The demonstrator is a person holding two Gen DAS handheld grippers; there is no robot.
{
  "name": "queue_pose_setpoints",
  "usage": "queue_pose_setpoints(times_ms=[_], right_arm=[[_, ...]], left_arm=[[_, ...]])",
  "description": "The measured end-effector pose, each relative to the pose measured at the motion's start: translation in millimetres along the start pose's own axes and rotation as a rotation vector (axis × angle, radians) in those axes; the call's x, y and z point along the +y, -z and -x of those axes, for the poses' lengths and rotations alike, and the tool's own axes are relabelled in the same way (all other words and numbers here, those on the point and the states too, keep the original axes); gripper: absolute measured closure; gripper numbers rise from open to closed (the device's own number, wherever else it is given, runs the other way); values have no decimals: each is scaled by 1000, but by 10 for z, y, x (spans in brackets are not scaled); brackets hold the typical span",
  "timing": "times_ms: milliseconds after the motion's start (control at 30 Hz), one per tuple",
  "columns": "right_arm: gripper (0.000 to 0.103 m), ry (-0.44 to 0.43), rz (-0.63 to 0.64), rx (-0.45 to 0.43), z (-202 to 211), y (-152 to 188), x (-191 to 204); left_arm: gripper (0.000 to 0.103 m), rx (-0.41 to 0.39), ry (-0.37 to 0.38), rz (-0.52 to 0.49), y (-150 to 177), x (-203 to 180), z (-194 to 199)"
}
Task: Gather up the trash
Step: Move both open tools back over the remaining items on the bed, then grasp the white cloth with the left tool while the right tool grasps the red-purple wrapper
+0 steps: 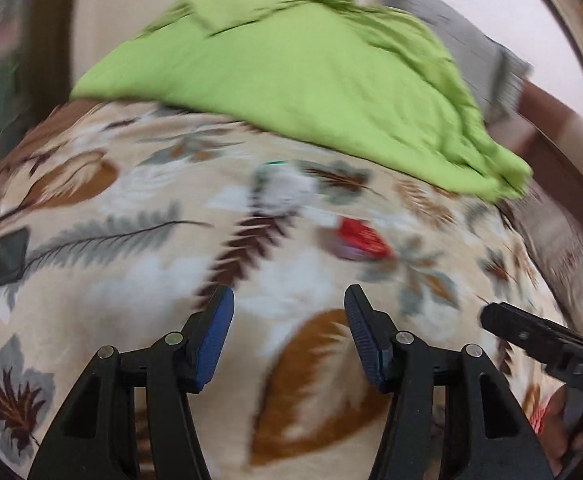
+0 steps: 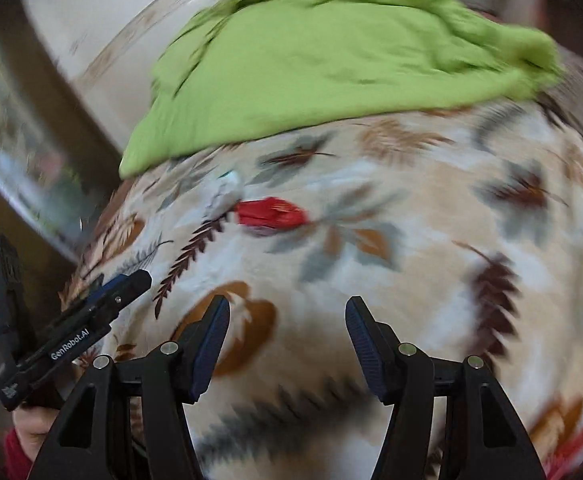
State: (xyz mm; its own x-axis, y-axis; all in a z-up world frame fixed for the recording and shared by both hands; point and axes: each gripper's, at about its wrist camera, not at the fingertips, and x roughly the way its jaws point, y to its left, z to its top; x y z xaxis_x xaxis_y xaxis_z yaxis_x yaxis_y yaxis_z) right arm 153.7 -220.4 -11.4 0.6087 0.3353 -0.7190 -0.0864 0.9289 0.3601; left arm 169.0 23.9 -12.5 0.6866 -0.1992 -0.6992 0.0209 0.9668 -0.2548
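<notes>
left gripper [image 1: 289, 300]: jaws apart, nothing between them, above the leaf-print blanket [image 1: 131, 280]
right gripper [image 2: 287, 312]: jaws apart, empty, over the same blanket
red wrapper [image 1: 361, 238]: on the blanket, ahead of both grippers, blurred
white crumpled trash [image 1: 281, 190]: just beside the red wrapper
green cloth [image 1: 291, 72]: beyond the trash

Left black plastic tongs [image 1: 289, 300]: blue ribbed pads, silver round screws at pivots. Right black tongs [image 2: 287, 312]: same build. White "GenRobot.AI" lettering on the left tongs' side; red sleeve [image 2: 13, 454] at wrist
</notes>
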Motion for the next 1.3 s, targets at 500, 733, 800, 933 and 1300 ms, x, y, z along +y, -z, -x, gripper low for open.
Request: queue_pose_setpoints(times_ms=[500, 733, 800, 933, 1300], right_arm=[[74, 205, 297, 69, -1647, -651, 548], [99, 132, 153, -12, -1261, -621, 235], [99, 109, 93, -37, -1063, -548, 140], [99, 78, 29, -54, -863, -370, 16], [52, 15, 35, -55, -1163, -760, -227]], left_arm=[[32, -13, -22, 47, -370, 292, -325], [32, 14, -21, -49, -771, -20, -833], [32, 36, -37, -65, -850, -97, -1024], [32, 84, -90, -91, -954, -197, -1465], [76, 87, -79, -136, -898, -115, -1715]])
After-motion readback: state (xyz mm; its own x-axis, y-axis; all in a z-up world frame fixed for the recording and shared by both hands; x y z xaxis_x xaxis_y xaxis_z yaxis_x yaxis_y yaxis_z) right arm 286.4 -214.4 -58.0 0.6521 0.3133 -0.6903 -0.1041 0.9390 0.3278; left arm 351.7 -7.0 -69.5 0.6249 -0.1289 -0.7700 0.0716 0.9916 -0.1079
